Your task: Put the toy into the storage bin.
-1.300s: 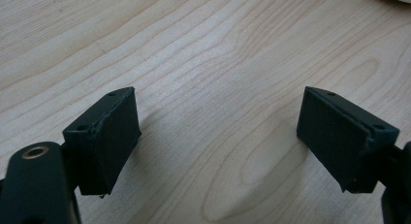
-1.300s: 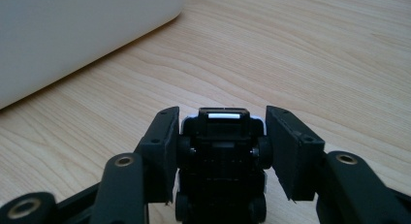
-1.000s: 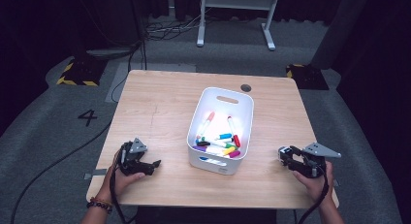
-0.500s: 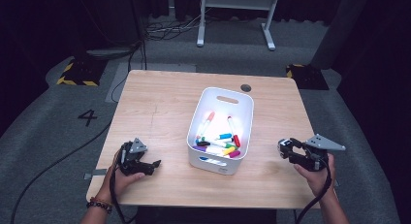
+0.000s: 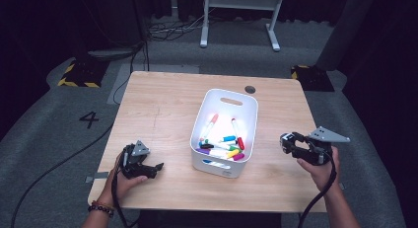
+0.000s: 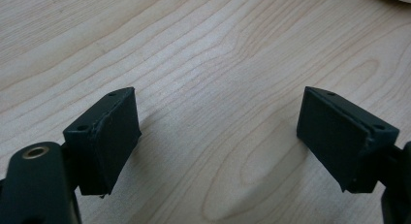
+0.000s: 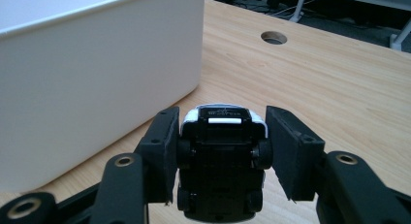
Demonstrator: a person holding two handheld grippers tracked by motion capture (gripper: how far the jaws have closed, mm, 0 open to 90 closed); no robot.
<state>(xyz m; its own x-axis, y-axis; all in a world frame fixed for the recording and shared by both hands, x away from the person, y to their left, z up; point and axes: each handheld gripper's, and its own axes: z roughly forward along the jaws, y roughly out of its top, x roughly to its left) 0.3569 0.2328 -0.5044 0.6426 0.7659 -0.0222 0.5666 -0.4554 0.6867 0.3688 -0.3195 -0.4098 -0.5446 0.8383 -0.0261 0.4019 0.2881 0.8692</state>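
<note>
Right gripper [image 7: 220,151] clamped on a small toy car [image 7: 220,161], underside up, long axis along the jaws, lifted just right of the white bin [image 5: 224,134]. Bin opening lies left of it. Left gripper [image 6: 218,136] spread wide, empty, near-left on the table [image 5: 162,104].

The bin [image 5: 224,164] of markers [image 5: 220,144] stands mid-table [image 5: 162,104], between the left gripper [image 5: 156,167] and right gripper [image 5: 286,141].

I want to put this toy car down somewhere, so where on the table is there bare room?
The table is bare left of the bin, from the far edge down to the left hand-held gripper, and along the near edge. A narrower strip runs right of the bin. The bin itself is crowded with markers.
</note>
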